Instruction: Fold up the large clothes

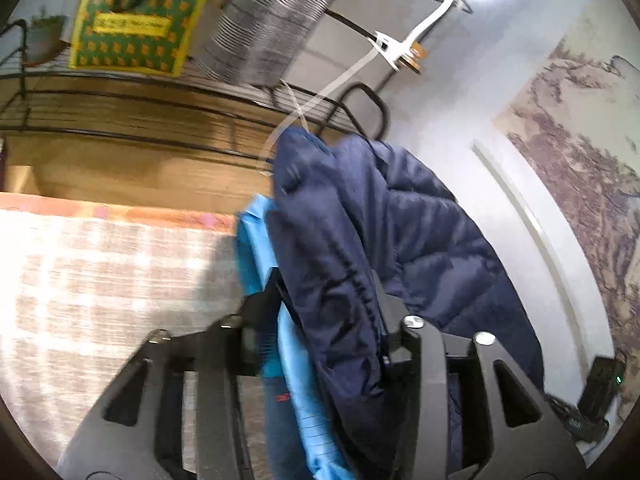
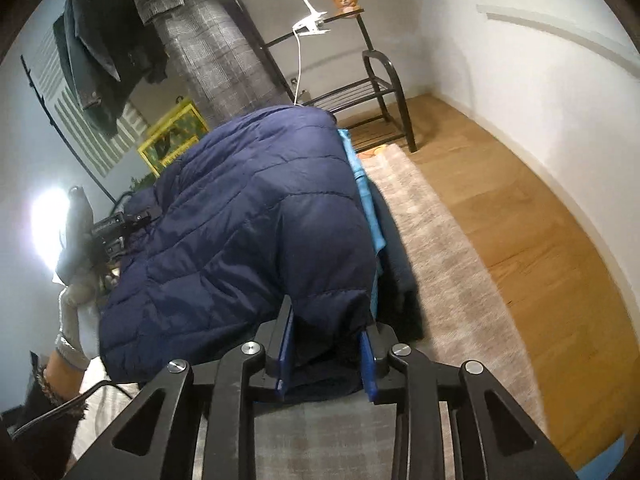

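A navy quilted puffer jacket (image 1: pixel 384 232) with a light blue lining (image 1: pixel 256 248) hangs in the air between both grippers. My left gripper (image 1: pixel 328 312) is shut on a gathered edge of the jacket, and the fabric drapes over its fingers. In the right wrist view the jacket (image 2: pixel 248 216) bulges up and away from me. My right gripper (image 2: pixel 326 344) is shut on another bunched edge of it between the blue pads (image 2: pixel 368 360). The light blue lining (image 2: pixel 360 176) shows along the jacket's right side. The other gripper (image 2: pixel 108 228) and the hand holding it show at the far left.
A beige checked rug (image 2: pixel 440 264) lies on the wooden floor (image 2: pixel 540 240). A black metal clothes rack (image 2: pixel 380 96) stands by the white wall, with coats (image 2: pixel 108 56) hanging above. A yellow-green box (image 1: pixel 136 20) sits near the rack. A black device (image 1: pixel 600 388) is by the wall.
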